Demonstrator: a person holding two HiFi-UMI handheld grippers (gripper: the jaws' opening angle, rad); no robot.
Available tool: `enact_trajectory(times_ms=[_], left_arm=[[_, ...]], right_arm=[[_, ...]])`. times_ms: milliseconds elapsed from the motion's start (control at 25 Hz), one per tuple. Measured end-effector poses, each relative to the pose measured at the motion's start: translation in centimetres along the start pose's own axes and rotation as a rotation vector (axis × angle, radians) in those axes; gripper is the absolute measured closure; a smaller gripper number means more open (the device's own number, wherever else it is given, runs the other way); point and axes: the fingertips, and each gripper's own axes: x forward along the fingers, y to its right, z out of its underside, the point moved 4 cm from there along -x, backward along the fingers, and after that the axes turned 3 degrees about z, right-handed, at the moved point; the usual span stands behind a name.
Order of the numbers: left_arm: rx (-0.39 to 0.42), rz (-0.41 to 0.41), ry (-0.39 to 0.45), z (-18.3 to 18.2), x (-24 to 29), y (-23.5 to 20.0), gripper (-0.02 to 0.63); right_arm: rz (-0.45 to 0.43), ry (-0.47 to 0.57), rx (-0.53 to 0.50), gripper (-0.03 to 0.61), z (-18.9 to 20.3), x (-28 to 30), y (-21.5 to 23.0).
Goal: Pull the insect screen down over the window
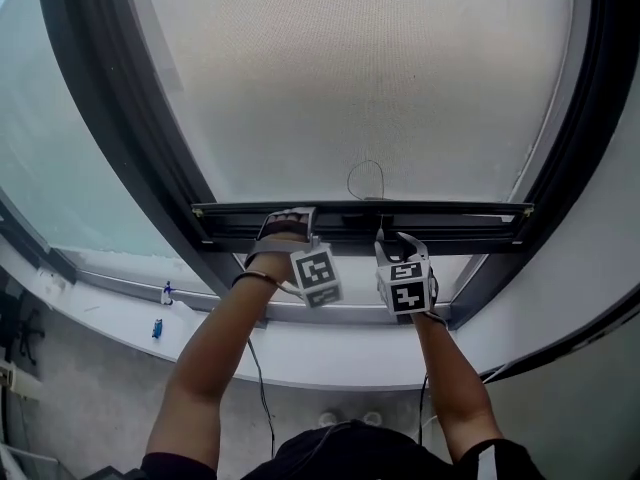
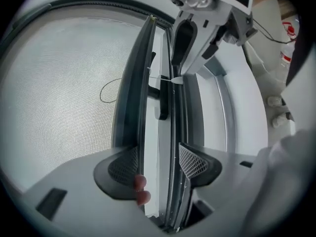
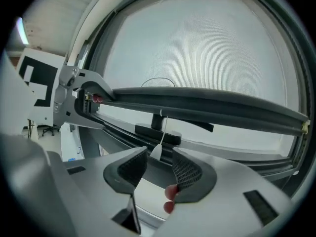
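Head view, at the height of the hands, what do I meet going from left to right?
Two small blue objects on the sill → left tongs, clamped on the screen bar → right tongs → dark right window frame.

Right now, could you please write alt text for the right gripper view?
The right tool, jaws open, frames a small white pull tab hanging from the dark bottom bar of the insect screen; the left tool clamps that bar at left.
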Motion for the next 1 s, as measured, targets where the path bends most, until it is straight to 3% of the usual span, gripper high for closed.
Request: enact_trajectory(times_ms=[160, 480, 1000], left_arm=[[0.031, 0.016, -0.041, 0.3, 0.3, 0.2, 0.351], [-0.006, 0.008, 0.008, -0.3, -0.1, -0.1, 0.351], [0.016, 0.039, -0.038, 0.4, 0.2, 0.2, 0.351]], right_arm=[[0.005, 0.0, 0.023, 0.416, -0.4, 1.6, -0.4], [0.031, -0.037, 0.056, 0.486, -0.1, 2.6, 0.4], [0.024, -0.004, 0.078, 0.505, -1.0, 1.9, 0.8]])
